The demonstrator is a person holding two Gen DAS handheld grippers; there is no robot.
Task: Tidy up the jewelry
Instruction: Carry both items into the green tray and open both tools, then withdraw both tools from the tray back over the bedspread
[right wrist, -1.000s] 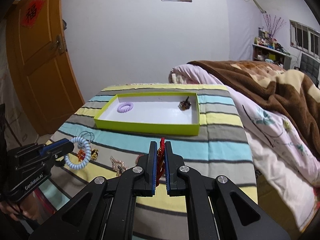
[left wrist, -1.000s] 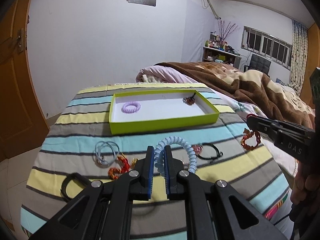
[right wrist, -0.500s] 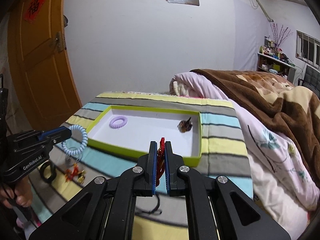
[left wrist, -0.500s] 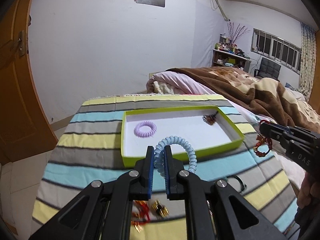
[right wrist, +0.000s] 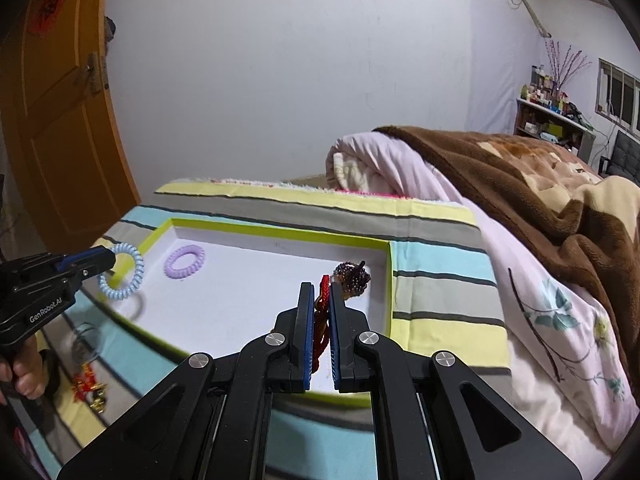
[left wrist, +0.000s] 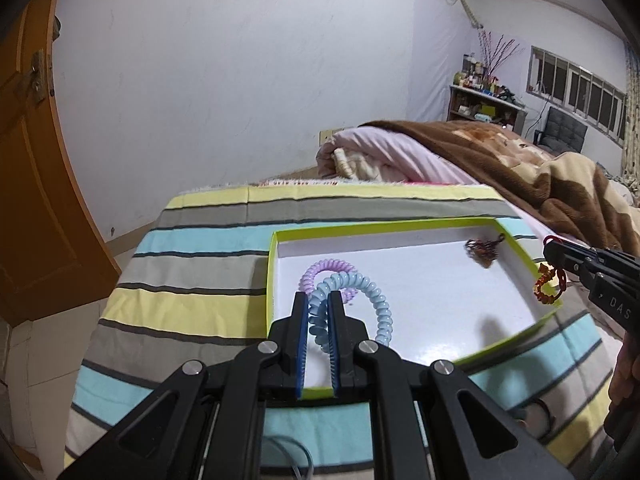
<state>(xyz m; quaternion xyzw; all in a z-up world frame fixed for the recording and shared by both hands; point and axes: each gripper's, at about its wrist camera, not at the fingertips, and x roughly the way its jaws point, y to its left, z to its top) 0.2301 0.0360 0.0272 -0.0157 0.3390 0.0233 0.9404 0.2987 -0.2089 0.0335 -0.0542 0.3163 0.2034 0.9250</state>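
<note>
Both grippers have advanced from the near edge of the bench (left wrist: 192, 264) to positions over the green-rimmed tray (left wrist: 272, 280); one second ago the tray lay well ahead of both, with loose pieces beneath them.

Left gripper (left wrist: 318, 300): jaws pinching the pale blue spiral band (left wrist: 360, 284), which loops out to the right of the jaws. In its own view the band now hangs over the tray's near-left part, overlapping the lilac spiral band (left wrist: 326, 268) that lies on the tray floor. In the right wrist view the same blue band (right wrist: 122, 272) appears at the tray's left rim; whether it is fully inside cannot be told from that angle.

Right gripper (right wrist: 320, 300): jaws pinching the red corded bracelet (right wrist: 322, 320), held over the tray's right side, just short of the dark beaded piece (right wrist: 352, 278) resting near the far-right corner. In the left wrist view the bracelet dangles at the right rim.

Assessment: the carry phase appears almost complete, and both pieces are probably placed for release into the tray. Other pieces remain on the bench outside the tray, including a red-and-gold piece (right wrist: 90, 384) near the near-left edge, so the task is judged only partly done.
</note>
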